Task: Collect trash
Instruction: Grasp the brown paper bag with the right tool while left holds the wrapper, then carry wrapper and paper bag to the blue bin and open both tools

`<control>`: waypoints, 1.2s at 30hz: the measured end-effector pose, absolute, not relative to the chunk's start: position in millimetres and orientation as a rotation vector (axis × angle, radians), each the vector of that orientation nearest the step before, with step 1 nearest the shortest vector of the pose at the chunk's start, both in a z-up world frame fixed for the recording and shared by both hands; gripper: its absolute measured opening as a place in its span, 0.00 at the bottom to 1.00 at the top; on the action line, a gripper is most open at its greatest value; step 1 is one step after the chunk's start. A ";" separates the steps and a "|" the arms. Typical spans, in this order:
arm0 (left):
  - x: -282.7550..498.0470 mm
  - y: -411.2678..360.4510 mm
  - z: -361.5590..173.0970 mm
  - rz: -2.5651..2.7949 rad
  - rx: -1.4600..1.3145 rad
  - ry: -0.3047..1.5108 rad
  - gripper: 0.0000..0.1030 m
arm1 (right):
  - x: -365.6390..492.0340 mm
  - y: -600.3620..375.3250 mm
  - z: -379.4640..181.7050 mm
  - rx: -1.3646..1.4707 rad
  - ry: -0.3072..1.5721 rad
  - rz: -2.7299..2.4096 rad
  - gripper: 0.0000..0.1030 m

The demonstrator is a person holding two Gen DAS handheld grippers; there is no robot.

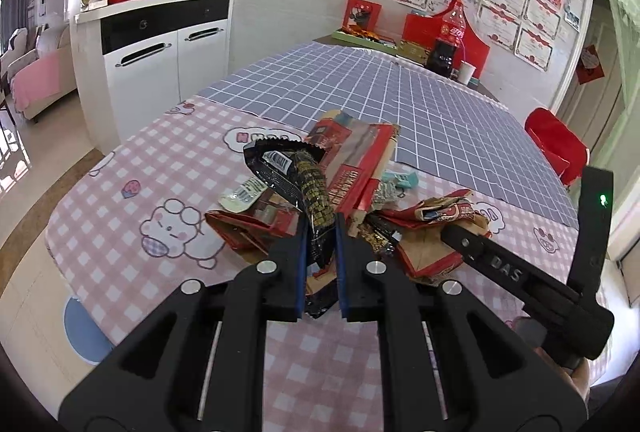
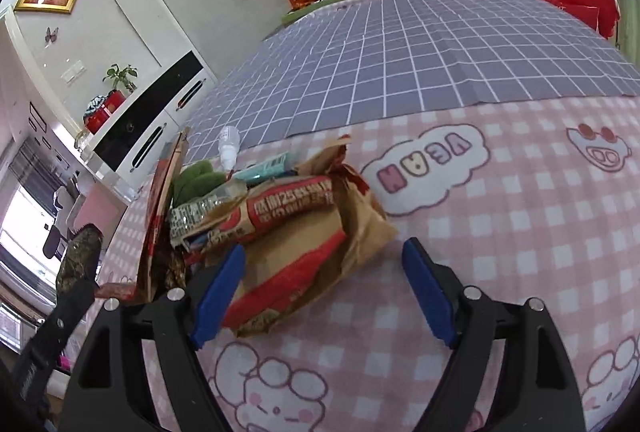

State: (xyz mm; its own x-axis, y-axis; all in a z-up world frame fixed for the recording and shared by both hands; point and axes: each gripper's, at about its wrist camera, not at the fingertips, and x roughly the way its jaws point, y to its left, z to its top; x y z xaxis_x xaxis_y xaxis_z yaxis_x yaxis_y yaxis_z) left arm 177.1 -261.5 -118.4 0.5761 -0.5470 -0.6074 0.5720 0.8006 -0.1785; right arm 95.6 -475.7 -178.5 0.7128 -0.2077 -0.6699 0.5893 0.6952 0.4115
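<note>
A heap of snack wrappers and flattened packaging lies on the pink checked tablecloth. My left gripper is shut on a black foil wrapper, which stands up between its blue pads. The right gripper's fingers reach into the heap from the right in this view. In the right wrist view, the right gripper stands wide open over a brown and red paper bag, its left pad against the bag's edge, the right pad over bare cloth. The left gripper's finger with the black wrapper shows at far left.
Beyond the pink cloth lies a blue grid cloth. At the table's far end stand a cola bottle, a paper cup and red boxes. A red chair is at the right, a white cabinet at the left.
</note>
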 end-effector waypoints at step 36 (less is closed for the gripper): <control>165.6 -124.1 -63.1 -0.542 -0.139 0.573 0.12 | 107.0 -312.4 -53.9 0.308 0.370 -0.153 0.20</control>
State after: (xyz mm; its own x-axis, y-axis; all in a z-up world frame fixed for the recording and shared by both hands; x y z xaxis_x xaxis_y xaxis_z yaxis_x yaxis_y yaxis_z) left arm 165.6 -124.1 -63.1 0.7051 -0.5240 -0.4777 0.4484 0.8514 -0.2721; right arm 107.0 -312.4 -53.9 0.9217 -0.0905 -0.3771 0.2020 0.9421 0.2678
